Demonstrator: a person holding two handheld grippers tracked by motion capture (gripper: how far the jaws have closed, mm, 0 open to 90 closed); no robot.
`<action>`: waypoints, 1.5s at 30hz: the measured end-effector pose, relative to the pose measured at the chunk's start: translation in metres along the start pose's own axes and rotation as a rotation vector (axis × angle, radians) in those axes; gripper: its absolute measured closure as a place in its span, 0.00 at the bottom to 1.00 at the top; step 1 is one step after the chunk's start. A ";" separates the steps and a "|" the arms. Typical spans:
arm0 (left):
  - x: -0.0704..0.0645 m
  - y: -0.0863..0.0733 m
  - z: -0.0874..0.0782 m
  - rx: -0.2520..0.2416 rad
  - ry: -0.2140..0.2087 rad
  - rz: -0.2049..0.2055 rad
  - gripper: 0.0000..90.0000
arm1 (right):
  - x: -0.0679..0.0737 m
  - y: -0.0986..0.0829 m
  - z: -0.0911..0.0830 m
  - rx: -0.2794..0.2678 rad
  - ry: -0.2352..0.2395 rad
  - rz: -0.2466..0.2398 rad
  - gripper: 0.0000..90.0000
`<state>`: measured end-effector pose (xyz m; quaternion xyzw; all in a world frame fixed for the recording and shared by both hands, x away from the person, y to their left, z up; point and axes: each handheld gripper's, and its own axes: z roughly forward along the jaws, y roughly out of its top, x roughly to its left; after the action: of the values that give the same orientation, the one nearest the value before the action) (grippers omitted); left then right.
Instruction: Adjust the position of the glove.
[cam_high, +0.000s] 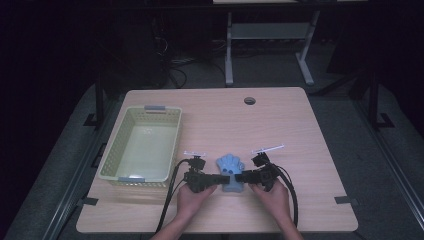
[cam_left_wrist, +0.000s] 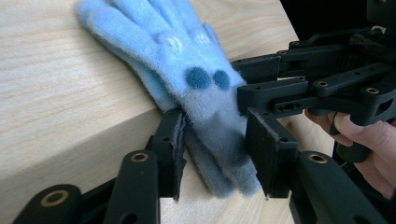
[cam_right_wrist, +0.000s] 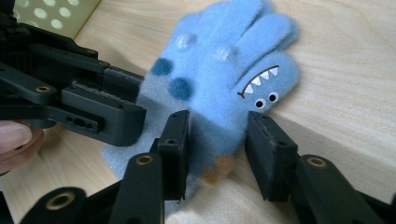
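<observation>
A fuzzy light-blue glove (cam_high: 230, 166) with dark blue spots and a toothy monster face lies flat near the table's front middle, fingers pointing away. My left gripper (cam_high: 223, 178) comes in from the left, its jaws pressed on both sides of the greyish cuff (cam_left_wrist: 219, 140). From the right, my right gripper (cam_high: 240, 177) closes on the glove's lower part (cam_right_wrist: 217, 126) beside the monster face. The two grippers almost meet at the cuff. The right gripper (cam_left_wrist: 271, 88) also appears in the left gripper view, and the left gripper (cam_right_wrist: 105, 105) in the right gripper view.
A pale yellow-green plastic basket (cam_high: 111, 150) stands at the table's left; its corner (cam_right_wrist: 60, 14) shows in the right gripper view. A cable hole (cam_high: 249, 100) sits near the far edge. Bare wood (cam_high: 300, 130) spreads to the right and behind the glove.
</observation>
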<state>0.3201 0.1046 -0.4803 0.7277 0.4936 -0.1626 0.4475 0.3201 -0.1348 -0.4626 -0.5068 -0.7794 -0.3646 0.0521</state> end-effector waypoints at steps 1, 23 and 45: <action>0.000 0.000 0.000 0.003 0.000 -0.001 0.66 | 0.001 0.000 0.000 -0.001 -0.004 -0.002 0.68; 0.006 0.006 0.007 0.015 -0.068 -0.021 0.84 | -0.004 -0.006 0.004 -0.039 0.048 0.042 0.86; 0.004 0.013 0.002 -0.005 -0.095 -0.004 0.89 | -0.004 -0.003 -0.006 -0.070 0.094 0.039 0.90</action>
<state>0.3336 0.1035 -0.4779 0.7172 0.4737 -0.1967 0.4718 0.3180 -0.1421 -0.4611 -0.5057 -0.7529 -0.4139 0.0781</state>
